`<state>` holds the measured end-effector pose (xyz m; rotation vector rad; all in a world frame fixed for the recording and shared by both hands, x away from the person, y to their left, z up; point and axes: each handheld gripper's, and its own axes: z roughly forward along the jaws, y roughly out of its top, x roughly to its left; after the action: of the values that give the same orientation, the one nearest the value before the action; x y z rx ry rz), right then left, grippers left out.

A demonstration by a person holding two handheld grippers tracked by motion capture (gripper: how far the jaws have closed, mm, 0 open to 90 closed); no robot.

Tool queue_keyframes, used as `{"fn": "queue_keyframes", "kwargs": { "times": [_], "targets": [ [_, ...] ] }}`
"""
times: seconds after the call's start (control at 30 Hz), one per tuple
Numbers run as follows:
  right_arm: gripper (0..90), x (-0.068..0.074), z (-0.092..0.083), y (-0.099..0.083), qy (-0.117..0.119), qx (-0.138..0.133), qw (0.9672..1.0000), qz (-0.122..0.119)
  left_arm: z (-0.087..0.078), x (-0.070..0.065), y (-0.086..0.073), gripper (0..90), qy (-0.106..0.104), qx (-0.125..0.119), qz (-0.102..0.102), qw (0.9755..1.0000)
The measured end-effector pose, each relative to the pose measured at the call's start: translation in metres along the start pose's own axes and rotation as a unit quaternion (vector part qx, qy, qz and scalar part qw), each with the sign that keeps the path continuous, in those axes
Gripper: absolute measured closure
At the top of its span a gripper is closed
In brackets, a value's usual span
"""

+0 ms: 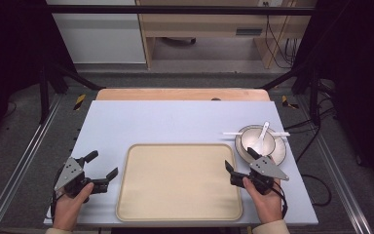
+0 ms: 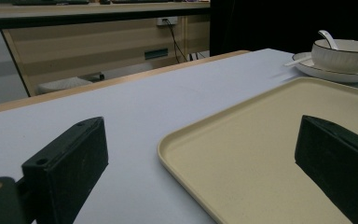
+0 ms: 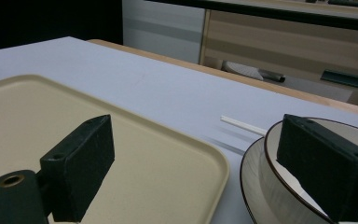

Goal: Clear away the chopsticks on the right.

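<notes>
Looking down from the high view, the left gripper [image 1: 101, 165] rests on the worktop [image 1: 175, 119] just left of the tray [image 1: 179, 181], jaws wide apart and empty; the right gripper [image 1: 243, 165] sits at the tray's right edge, jaws also apart, beside the bowl [image 1: 253, 138] with its spoon [image 1: 262, 136] on a plate [image 1: 278, 152]

In the left gripper view, its jaws straddle the tray's corner [image 2: 177, 144]

In the right gripper view, the open jaws span tray [image 3: 168, 163] and bowl [image 3: 270, 182], gripping nothing
</notes>
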<state>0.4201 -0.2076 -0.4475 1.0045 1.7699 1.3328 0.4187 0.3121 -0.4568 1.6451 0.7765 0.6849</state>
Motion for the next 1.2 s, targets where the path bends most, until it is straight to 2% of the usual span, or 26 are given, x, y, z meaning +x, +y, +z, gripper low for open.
{"fn": "queue_keyframes", "kwargs": {
  "times": [0.23,0.43,0.5,0.53,0.67,0.7,0.73,0.77,0.87,0.9,0.93,0.97,1.03,1.13,1.17,1.2],
  "targets": [
    [9.9,-0.003,-0.006,0.002,-0.017,-0.003,0.9998,0.006,-0.001,-0.001,0.000,2.4,0.000,-0.003,-0.006,1.0000],
    [11.3,-0.002,-0.012,0.006,-0.021,0.005,0.9996,-0.017,-0.001,0.001,-0.001,2.3,0.004,-0.004,-0.007,1.0000],
    [11.3,-0.001,-0.012,0.006,-0.021,0.004,0.9996,-0.017,-0.002,0.002,0.000,2.2,0.005,-0.005,-0.008,0.9999],
    [11.3,0.000,-0.013,0.007,-0.015,0.003,0.9997,-0.018,-0.003,0.003,0.000,2.2,0.009,-0.009,-0.015,0.9998],
    [11.2,0.000,-0.017,0.010,-0.012,0.001,0.9999,-0.004,-0.004,0.006,-0.001,2.2,0.013,-0.012,-0.023,0.9996],
    [12.1,-0.003,-0.021,0.014,-0.019,0.000,0.9998,0.006,-0.004,0.008,-0.002,2.2,0.014,-0.010,-0.024,0.9996],
    [12.1,-0.003,-0.021,0.014,-0.019,0.000,0.9998,0.006,-0.004,0.008,-0.002,2.2,0.014,-0.010,-0.024,0.9996],
    [13.8,-0.011,-0.027,0.024,-0.030,0.010,0.9994,0.013,-0.004,0.008,-0.003,2.2,0.014,-0.008,-0.026,0.9995],
    [21.9,-0.027,-0.031,0.037,-0.056,0.024,0.9979,-0.020,-0.004,0.008,-0.003,2.3,0.020,-0.004,-0.019,0.9996],
    [21.9,-0.027,-0.031,0.037,-0.056,0.024,0.9979,-0.020,-0.004,0.008,-0.003,2.4,0.020,-0.004,-0.019,0.9996],
    [31.5,-0.044,-0.035,0.047,-0.078,0.042,0.9953,-0.037,-0.005,0.008,-0.003,2.3,0.020,-0.003,-0.016,0.9997],
    [34.5,-0.053,-0.036,0.052,-0.088,0.045,0.9943,-0.041,-0.005,0.006,-0.002,2.3,0.020,-0.003,-0.014,0.9997],
    [42.1,-0.072,-0.038,0.061,-0.096,0.050,0.9933,-0.041,-0.004,0.005,-0.002,2.4,0.018,-0.002,-0.010,0.9998],
    [48.2,-0.100,-0.034,0.071,-0.099,0.061,0.9927,-0.034,-0.003,0.004,-0.003,2.4,0.017,0.003,-0.008,0.9998],
    [48.2,-0.100,-0.034,0.071,-0.099,0.061,0.9927,-0.034,-0.003,0.004,-0.003,2.4,0.017,0.003,-0.008,0.9998],
    [55.5,-0.117,-0.028,0.075,-0.100,0.075,0.9917,-0.030,-0.002,0.004,-0.003,2.4,0.016,0.004,-0.003,0.9999]
  ]
}}
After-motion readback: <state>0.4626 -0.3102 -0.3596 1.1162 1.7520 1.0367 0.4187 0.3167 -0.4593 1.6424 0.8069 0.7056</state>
